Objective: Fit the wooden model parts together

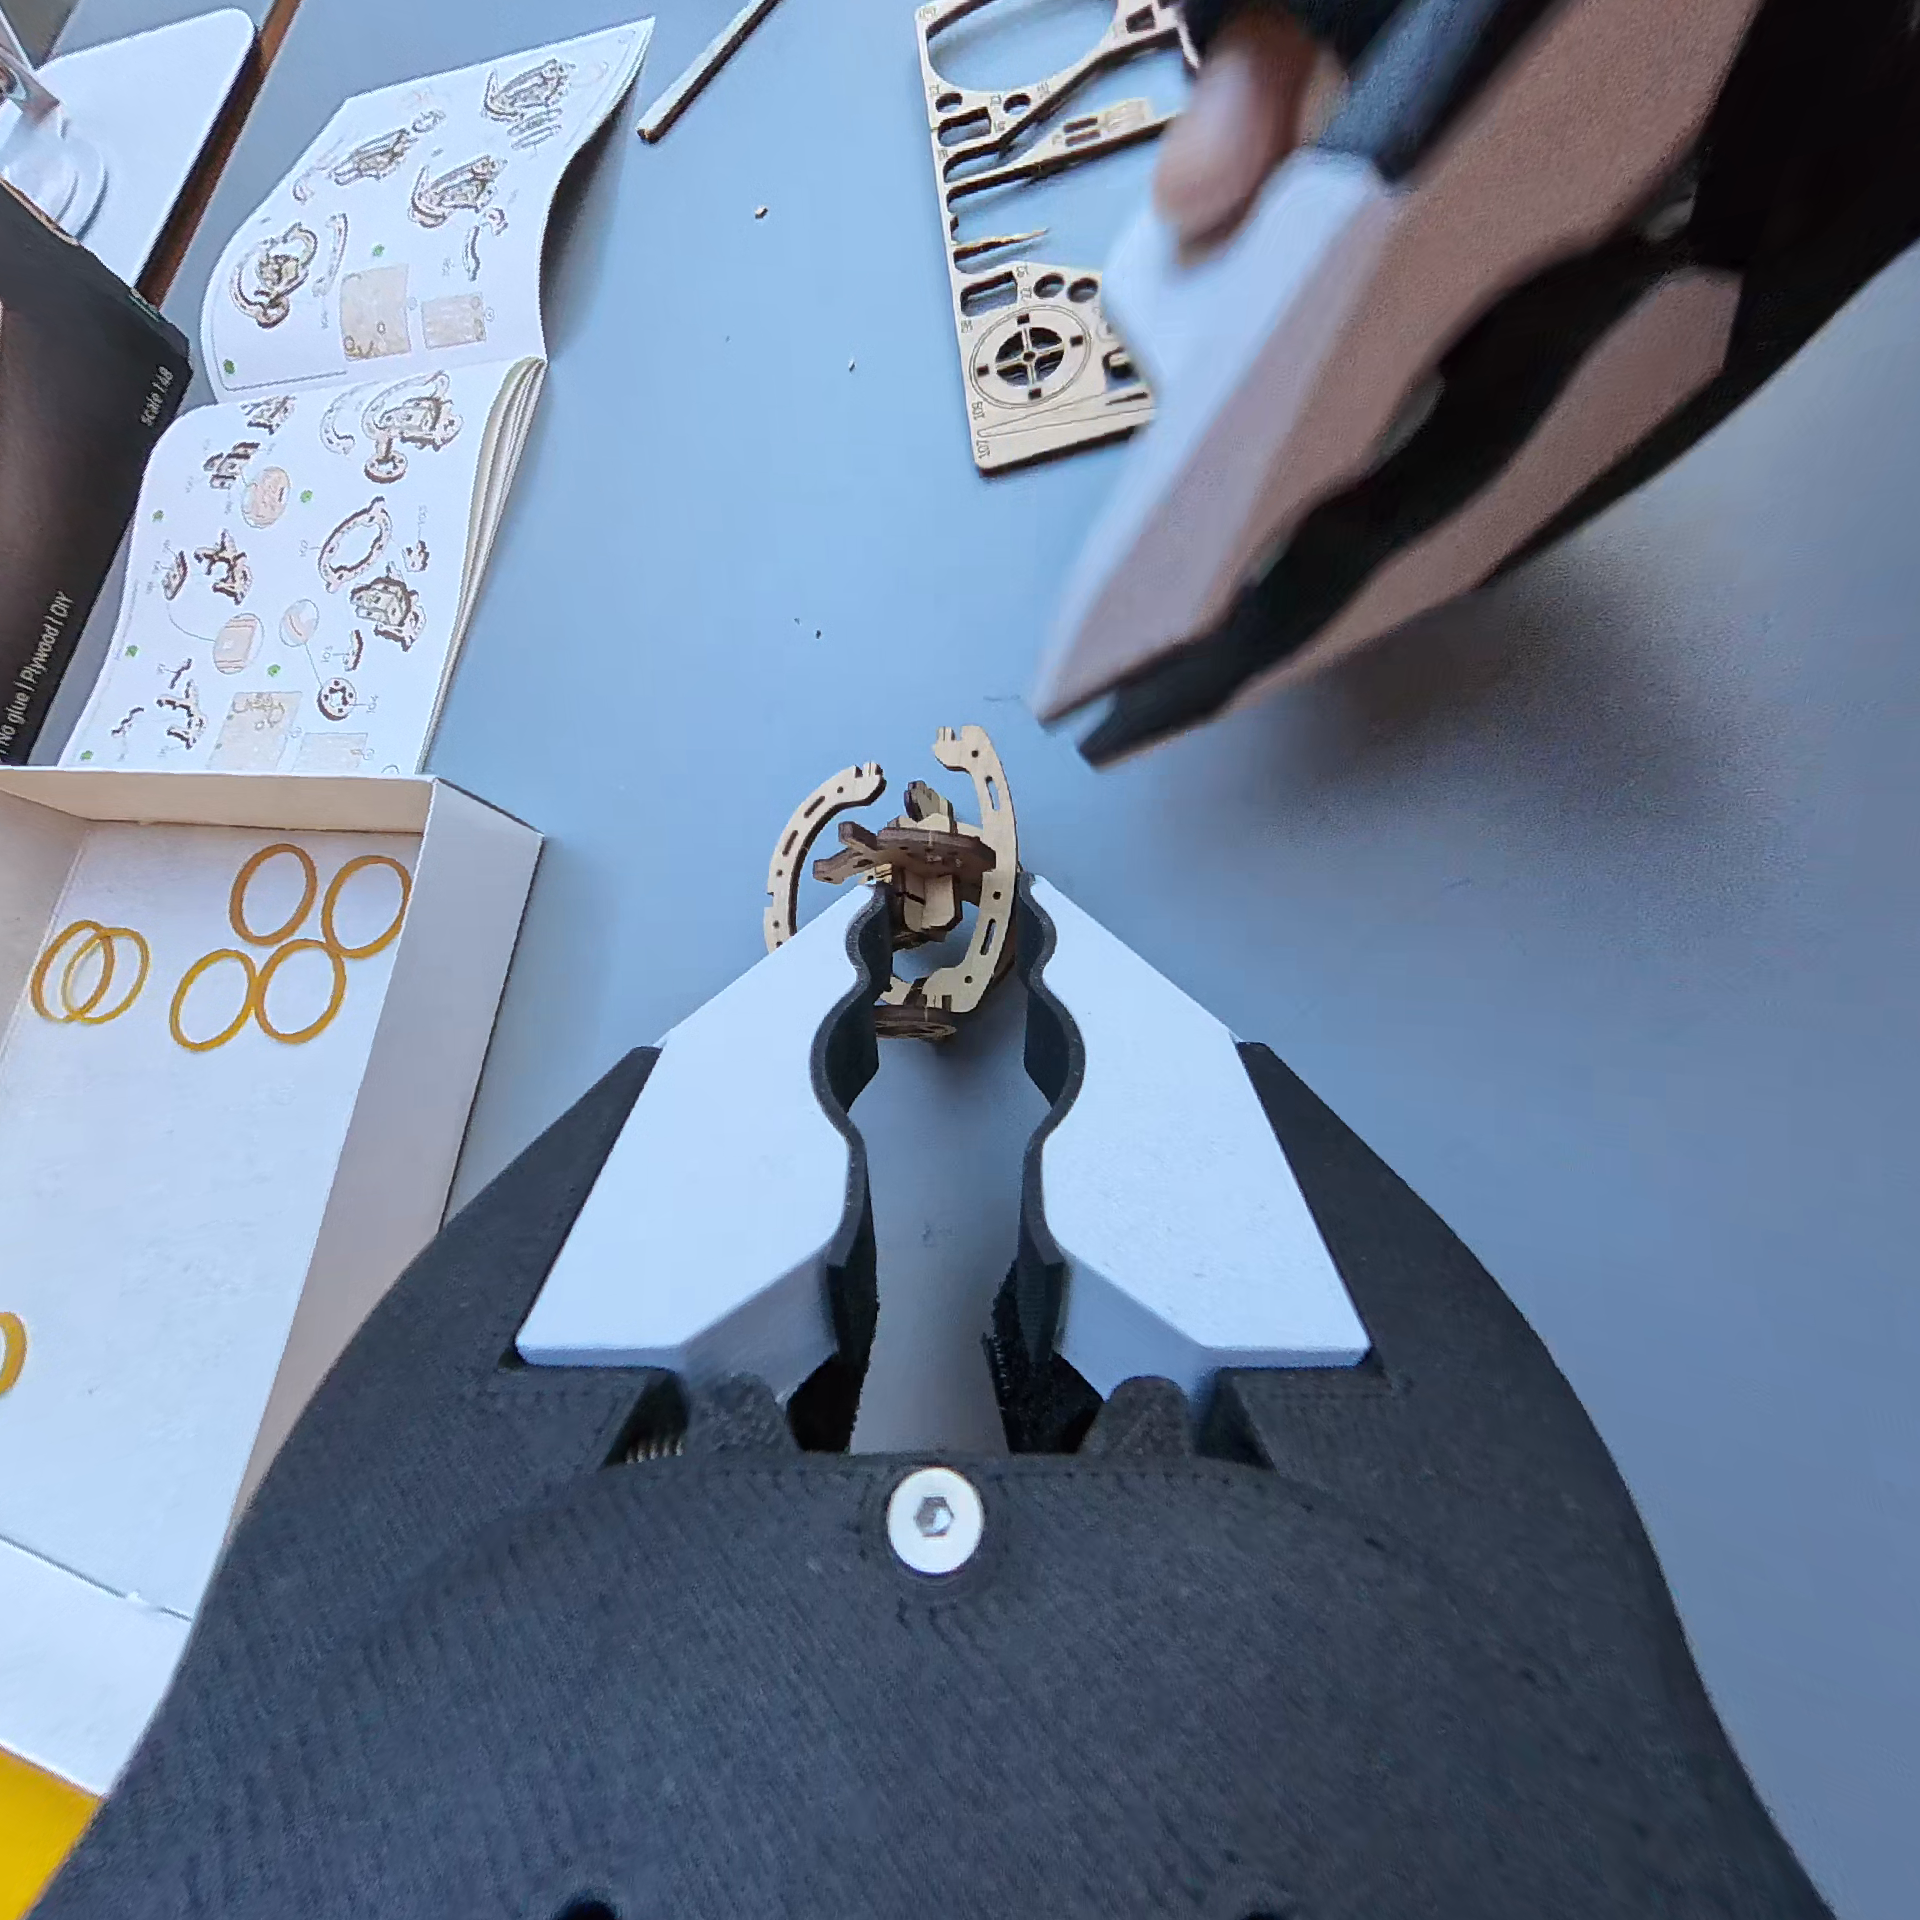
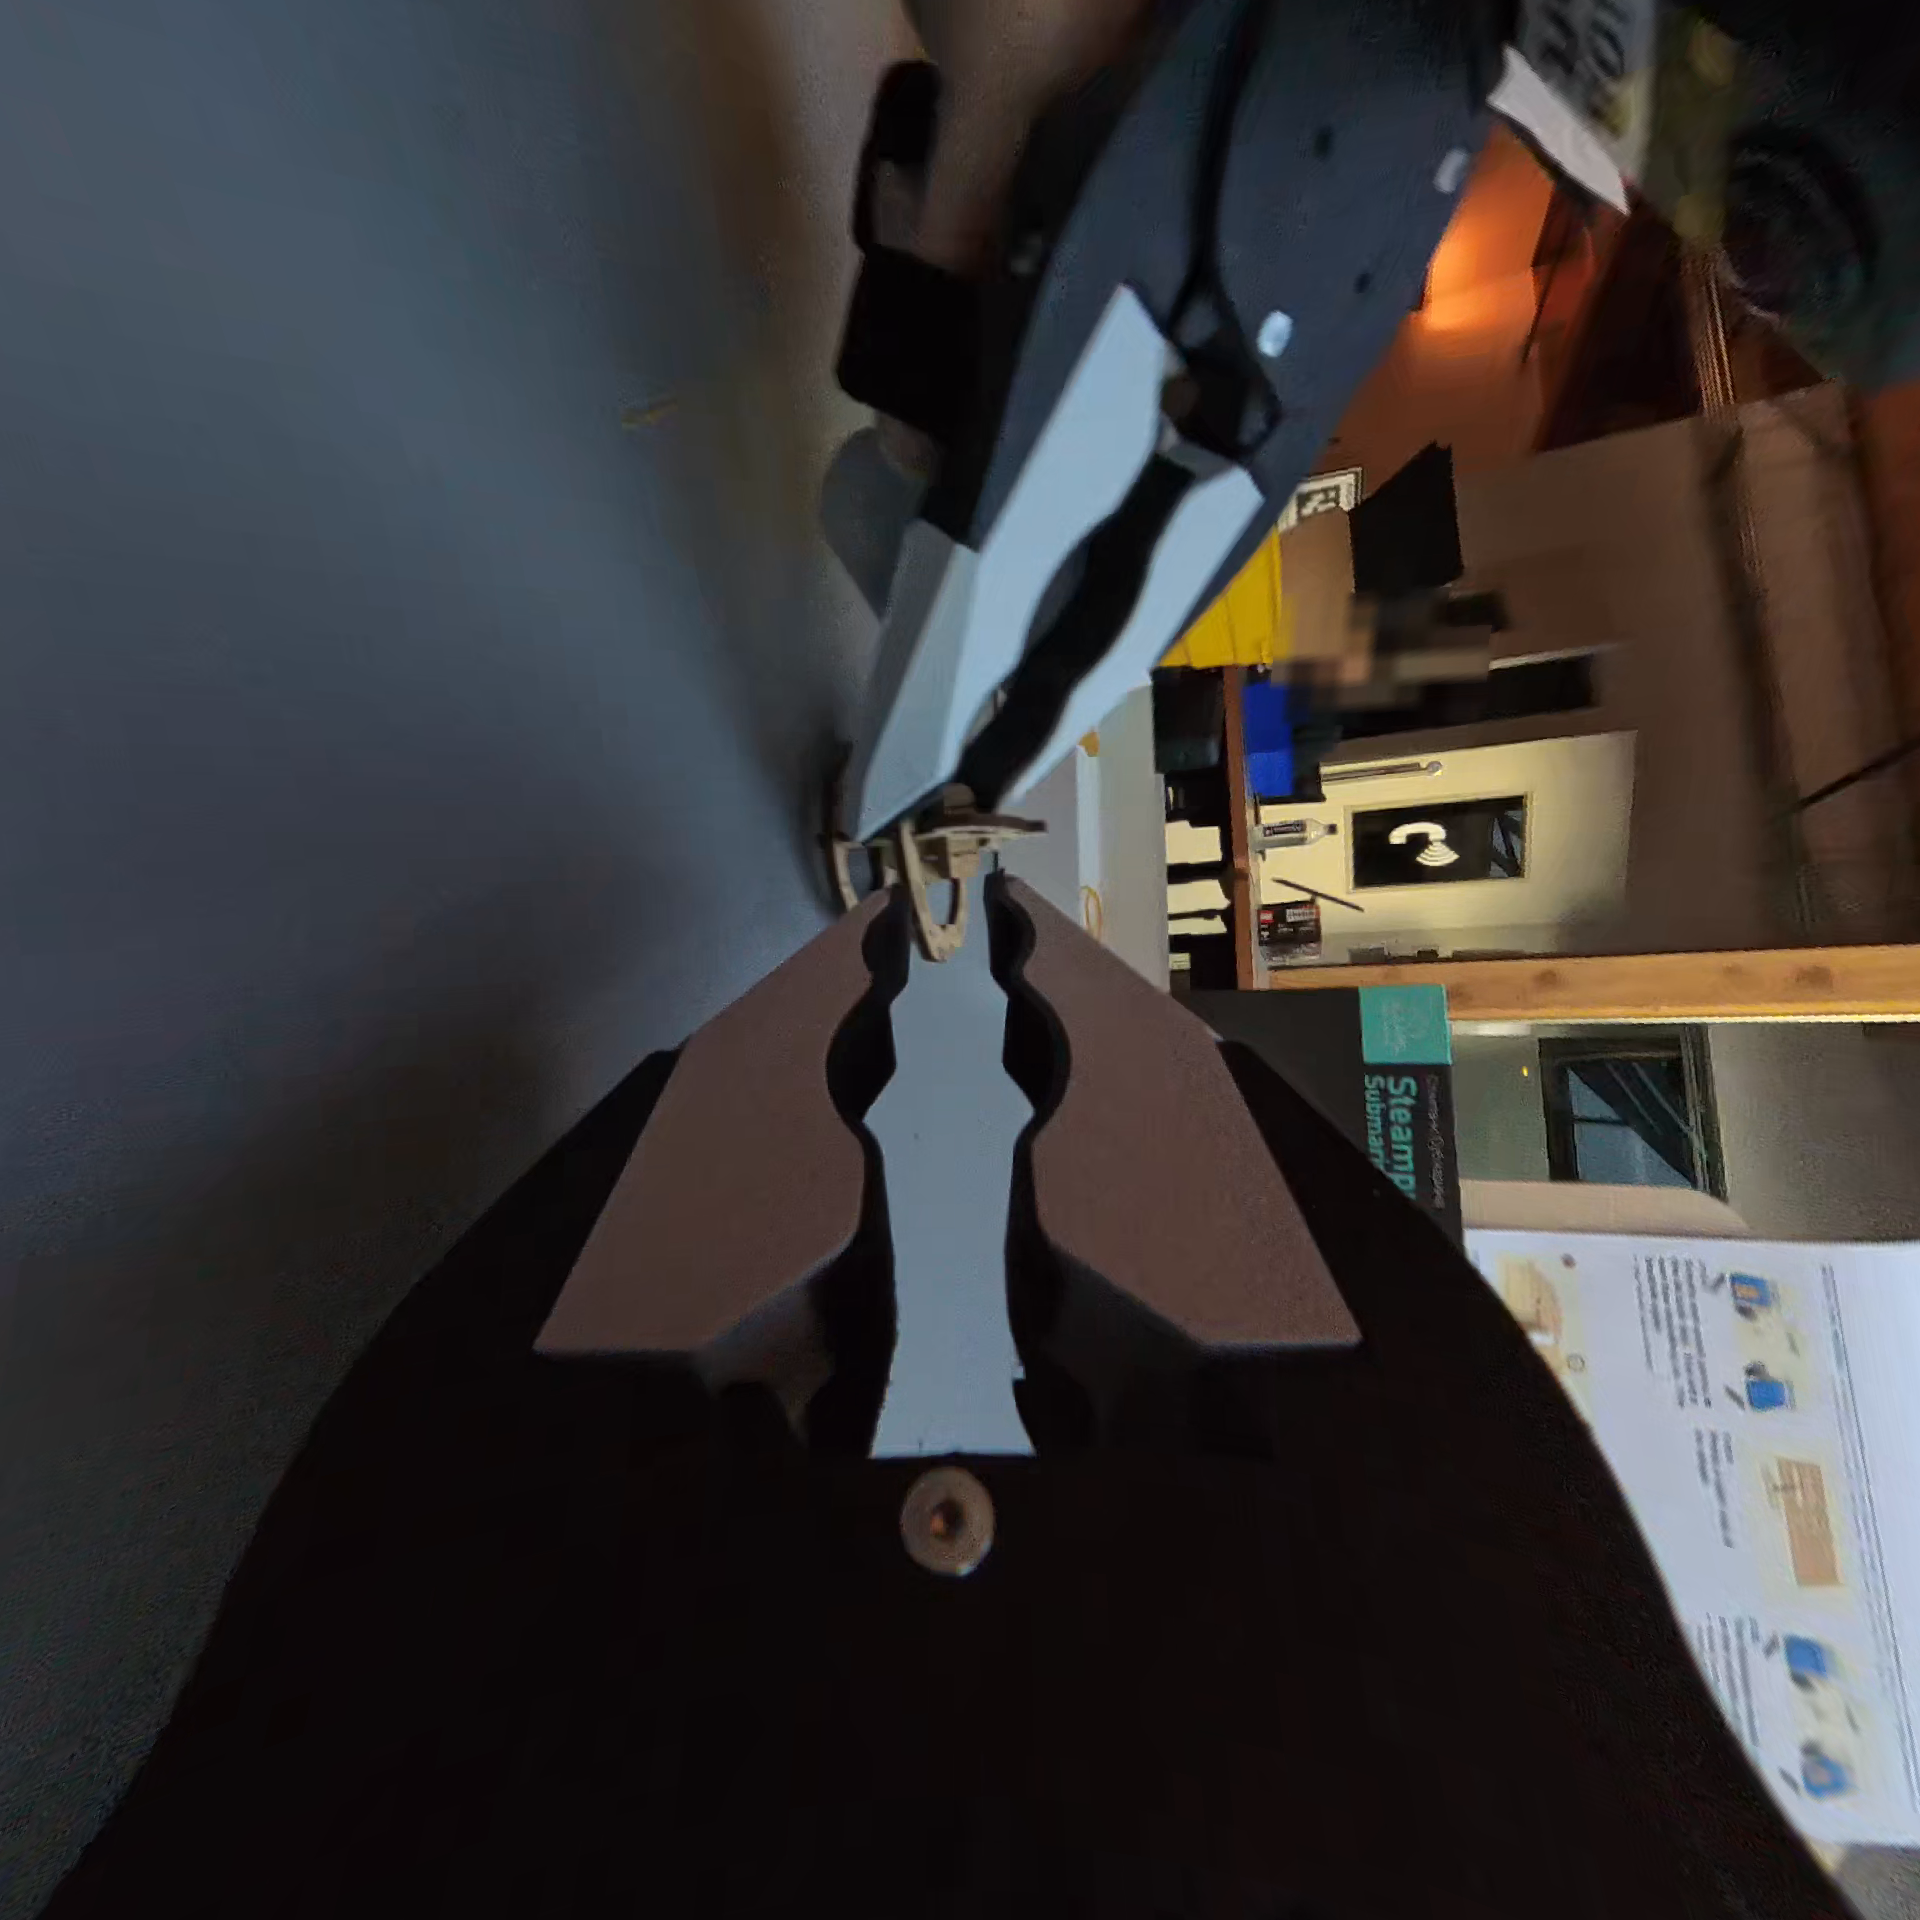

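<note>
White cardboard tray [image 1: 488,831] at 9 o'clock in the left wrist view: open-topped, holding several yellow rubber bands [image 1: 272,894] lying loose and flat; one more band is cut off at the frame's left edge. Yellow patch below the tray, partly hidden by the gripper body.

Wooden model [image 1: 902,883] sits at centre, at the tips of the left gripper [image 1: 951,914]. Its white fingers are narrowed onto the model's curved ring pieces; the lower part of the model is hidden between the fingertips. Desk [image 1: 1455,1143] is grey.

Right gripper [image 1: 1081,727], brown-fingered, comes in from 2 o'clock, blurred, tips just beside the model. In the right wrist view the same gripper [image 2: 945,894] has its fingers slightly apart with a ring piece [image 2: 935,925] between the tips; contact with either finger cannot be told.

Open instruction booklet [image 1: 343,499] at 10 o'clock. Cut-out plywood sheet [image 1: 1039,343] at 1 o'clock, partly covered by the right gripper. Thin wooden strip [image 1: 707,73] at 12 o'clock, cut off at the top. Dark box [image 1: 73,468] at the left edge, cropped.
</note>
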{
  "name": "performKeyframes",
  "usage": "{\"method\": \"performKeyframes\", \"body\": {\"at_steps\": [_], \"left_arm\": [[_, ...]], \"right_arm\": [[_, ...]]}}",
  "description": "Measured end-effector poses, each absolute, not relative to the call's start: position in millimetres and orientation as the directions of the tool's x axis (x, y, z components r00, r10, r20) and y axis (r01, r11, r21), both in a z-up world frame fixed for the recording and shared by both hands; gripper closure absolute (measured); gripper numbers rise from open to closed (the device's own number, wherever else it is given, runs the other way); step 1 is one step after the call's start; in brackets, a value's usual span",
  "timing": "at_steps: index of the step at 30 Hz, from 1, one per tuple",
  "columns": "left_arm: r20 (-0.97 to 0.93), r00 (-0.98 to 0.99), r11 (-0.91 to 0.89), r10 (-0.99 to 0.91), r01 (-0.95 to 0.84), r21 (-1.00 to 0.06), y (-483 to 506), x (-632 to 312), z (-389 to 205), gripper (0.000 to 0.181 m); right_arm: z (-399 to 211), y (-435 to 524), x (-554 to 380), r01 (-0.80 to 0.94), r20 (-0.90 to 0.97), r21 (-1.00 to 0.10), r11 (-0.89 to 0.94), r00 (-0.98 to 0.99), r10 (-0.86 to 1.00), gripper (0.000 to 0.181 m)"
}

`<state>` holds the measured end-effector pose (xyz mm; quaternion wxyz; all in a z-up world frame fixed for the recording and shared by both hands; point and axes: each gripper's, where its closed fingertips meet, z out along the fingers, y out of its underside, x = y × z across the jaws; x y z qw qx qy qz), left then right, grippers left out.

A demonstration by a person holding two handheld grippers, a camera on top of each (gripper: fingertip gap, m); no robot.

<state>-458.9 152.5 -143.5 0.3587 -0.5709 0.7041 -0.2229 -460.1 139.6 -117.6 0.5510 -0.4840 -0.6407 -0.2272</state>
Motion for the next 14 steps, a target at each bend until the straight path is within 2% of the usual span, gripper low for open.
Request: {"method": "performKeyframes", "body": {"at_steps": [1, 3, 7, 14], "left_arm": [[-0.249, -0.093, 0.249, -0.964, -0.645, -0.722, 152, -459, -143, 0.160], [-0.249, -0.097, 0.252, -0.964, -0.644, -0.723, 152, -458, -143, 0.160], [-0.250, -0.099, 0.254, -0.963, -0.641, -0.724, 150, -456, -143, 0.160], [-0.241, -0.105, 0.251, -0.965, -0.645, -0.722, 149, -456, -143, 0.160]], "right_arm": [[-127, 138, -465, 0.869, 0.917, -0.241, 0.432, 0.059, 0.394, 0.167], [-138, 139, -467, 0.872, 0.904, -0.258, 0.416, 0.065, 0.423, 0.167], [-129, 145, -464, 0.882, 0.934, -0.219, 0.418, 0.065, 0.352, 0.167], [-132, 155, -460, 0.900, 0.934, -0.188, 0.393, 0.040, 0.355, 0.169]]}}
